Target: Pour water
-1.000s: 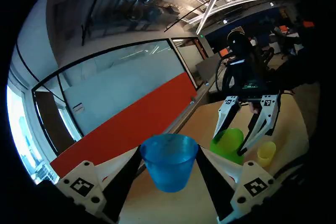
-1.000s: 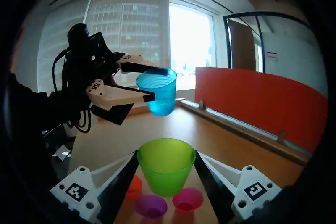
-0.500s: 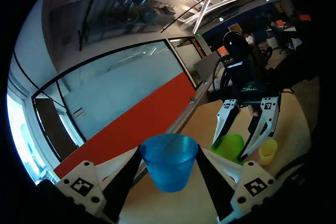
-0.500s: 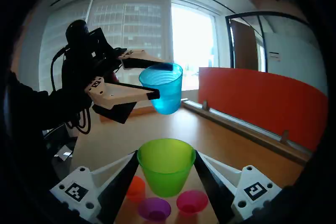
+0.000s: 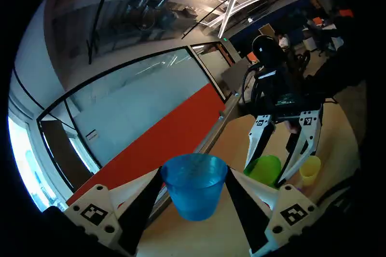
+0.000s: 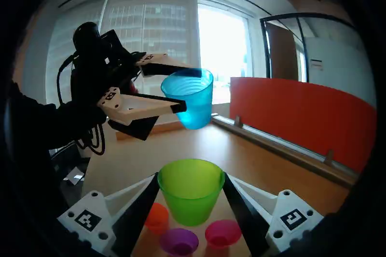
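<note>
The left gripper (image 5: 194, 174) is holding a blue cup (image 5: 194, 196) between its fingers, high above the desk (image 6: 140, 153). The right gripper (image 6: 191, 176) is clasping a green cup (image 6: 191, 201) in its fingers lower down, above an orange cup (image 6: 157, 217), a purple cup (image 6: 179, 241) and a pink cup (image 6: 222, 233).

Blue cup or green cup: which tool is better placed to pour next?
Left, probably. The left tool holds the blue cup raised above the table, higher than the green cup gripped upright in the right tool, so tipping it could pour downward.
</note>
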The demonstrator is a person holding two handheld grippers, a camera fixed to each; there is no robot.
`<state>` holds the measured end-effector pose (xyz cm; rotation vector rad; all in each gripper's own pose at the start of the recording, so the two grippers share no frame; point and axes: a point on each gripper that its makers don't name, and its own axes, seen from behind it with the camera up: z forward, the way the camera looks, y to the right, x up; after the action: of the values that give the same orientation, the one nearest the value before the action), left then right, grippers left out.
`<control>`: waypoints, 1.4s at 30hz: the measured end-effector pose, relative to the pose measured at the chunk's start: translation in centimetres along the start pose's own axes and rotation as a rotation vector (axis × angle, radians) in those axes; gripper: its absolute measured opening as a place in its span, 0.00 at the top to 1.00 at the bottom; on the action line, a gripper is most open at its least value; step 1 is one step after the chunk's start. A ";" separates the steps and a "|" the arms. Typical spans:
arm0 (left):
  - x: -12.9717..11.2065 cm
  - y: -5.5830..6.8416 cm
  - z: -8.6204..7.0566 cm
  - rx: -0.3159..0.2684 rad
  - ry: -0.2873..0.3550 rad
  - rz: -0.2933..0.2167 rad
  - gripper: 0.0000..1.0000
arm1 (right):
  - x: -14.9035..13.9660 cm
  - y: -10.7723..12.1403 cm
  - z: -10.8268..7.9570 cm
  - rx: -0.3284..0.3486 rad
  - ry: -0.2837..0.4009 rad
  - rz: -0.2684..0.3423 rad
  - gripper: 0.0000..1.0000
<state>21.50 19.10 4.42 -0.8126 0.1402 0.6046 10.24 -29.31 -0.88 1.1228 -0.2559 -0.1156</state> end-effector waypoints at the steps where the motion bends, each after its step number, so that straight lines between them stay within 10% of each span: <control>1: 0.0 0.0 0.0 0.000 -0.001 0.004 0.11 | 0.0 0.0 0.0 0.000 0.001 0.000 0.06; 42: 1.3 0.8 -0.2 -0.011 -0.012 0.133 0.11 | -0.1 -0.4 0.7 0.018 0.010 0.002 0.06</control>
<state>22.17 19.97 3.32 -0.8149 0.1805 0.7359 9.96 -30.08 -0.92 1.1404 -0.2501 -0.1058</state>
